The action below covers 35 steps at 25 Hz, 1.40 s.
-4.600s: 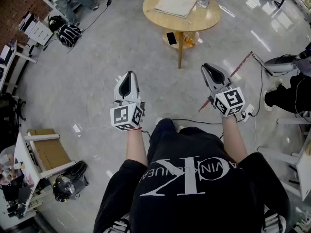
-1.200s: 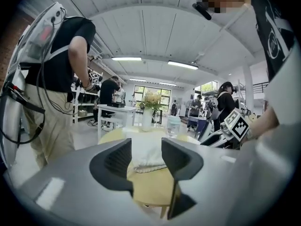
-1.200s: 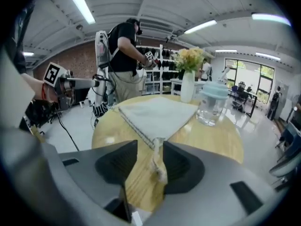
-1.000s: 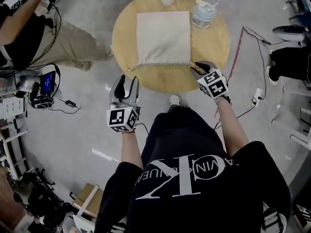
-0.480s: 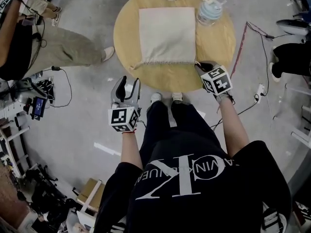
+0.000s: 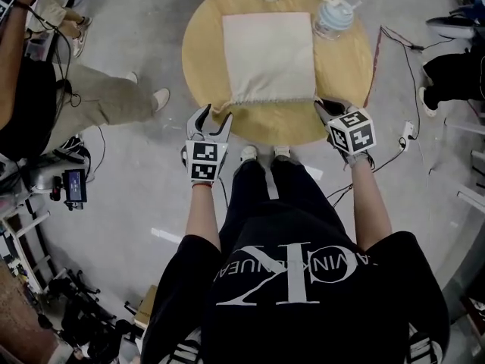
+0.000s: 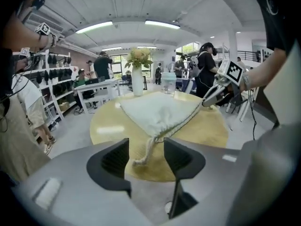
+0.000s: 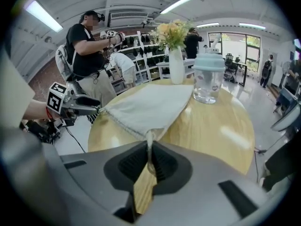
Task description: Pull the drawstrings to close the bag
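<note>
A cream drawstring bag (image 6: 269, 55) lies flat on a round wooden table (image 6: 273, 121), with its gathered mouth toward me. My left gripper (image 6: 213, 117) is at the bag's near-left corner. Its jaws are opening, and the left drawstring (image 7: 140, 160) hangs loose between the pads (image 7: 115, 157), touching neither. My right gripper (image 6: 326, 106) is at the near-right corner. Its jaws are closing and pinch the right drawstring (image 8: 149, 140), which runs taut to the bag (image 8: 146, 107).
A lidded clear bottle (image 6: 333, 17) and a vase with flowers (image 8: 177, 65) stand at the table's far side. A person in khaki trousers (image 6: 98, 97) stands to the left. Cables (image 6: 394, 51) trail on the floor at right, near a seated person (image 6: 455, 74).
My left gripper has come forward and right to the table's edge at the bag's left corner, and its jaws stand wider. The right gripper stays at the right corner.
</note>
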Available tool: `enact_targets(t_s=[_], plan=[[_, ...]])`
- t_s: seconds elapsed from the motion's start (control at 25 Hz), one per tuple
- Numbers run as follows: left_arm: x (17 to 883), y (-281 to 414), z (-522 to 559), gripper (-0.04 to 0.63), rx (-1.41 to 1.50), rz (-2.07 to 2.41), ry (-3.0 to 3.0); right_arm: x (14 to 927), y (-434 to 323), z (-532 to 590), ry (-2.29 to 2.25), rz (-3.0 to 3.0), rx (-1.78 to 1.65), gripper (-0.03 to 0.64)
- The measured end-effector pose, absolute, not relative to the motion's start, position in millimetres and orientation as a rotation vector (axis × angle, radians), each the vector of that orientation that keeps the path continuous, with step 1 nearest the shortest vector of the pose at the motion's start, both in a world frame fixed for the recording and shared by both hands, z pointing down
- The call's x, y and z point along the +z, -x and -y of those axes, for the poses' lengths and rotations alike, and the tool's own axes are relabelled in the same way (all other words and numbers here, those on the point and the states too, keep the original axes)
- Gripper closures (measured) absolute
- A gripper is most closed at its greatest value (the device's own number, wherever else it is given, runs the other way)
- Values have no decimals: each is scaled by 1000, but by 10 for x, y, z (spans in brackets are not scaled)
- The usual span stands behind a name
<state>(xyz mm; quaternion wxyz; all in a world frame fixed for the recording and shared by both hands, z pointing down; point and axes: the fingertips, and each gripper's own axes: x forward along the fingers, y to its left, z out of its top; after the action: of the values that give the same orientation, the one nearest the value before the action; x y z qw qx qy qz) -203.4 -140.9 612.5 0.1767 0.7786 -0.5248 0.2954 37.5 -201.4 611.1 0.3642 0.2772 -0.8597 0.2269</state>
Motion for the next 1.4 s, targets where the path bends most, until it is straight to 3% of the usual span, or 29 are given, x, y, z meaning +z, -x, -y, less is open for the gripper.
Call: enact_targets(t_s=[0.28, 0.4, 0.72, 1.4], plan=[[6461, 1974, 1548, 381, 1107, 1325, -2169, 6246, -400, 1970, -771, 2162, 642, 584], [6602, 1920, 1602, 490, 1145, 1318, -2142, 6388, -463, 2009, -770, 2114, 676, 584], [6548, 1992, 1599, 572, 1095, 1366, -2105, 6357, -433, 1977, -752, 2067, 615, 596], [5502, 2262, 2021, 574, 909, 1729, -2208, 5502, -574, 2409, -946, 2013, -26, 600]])
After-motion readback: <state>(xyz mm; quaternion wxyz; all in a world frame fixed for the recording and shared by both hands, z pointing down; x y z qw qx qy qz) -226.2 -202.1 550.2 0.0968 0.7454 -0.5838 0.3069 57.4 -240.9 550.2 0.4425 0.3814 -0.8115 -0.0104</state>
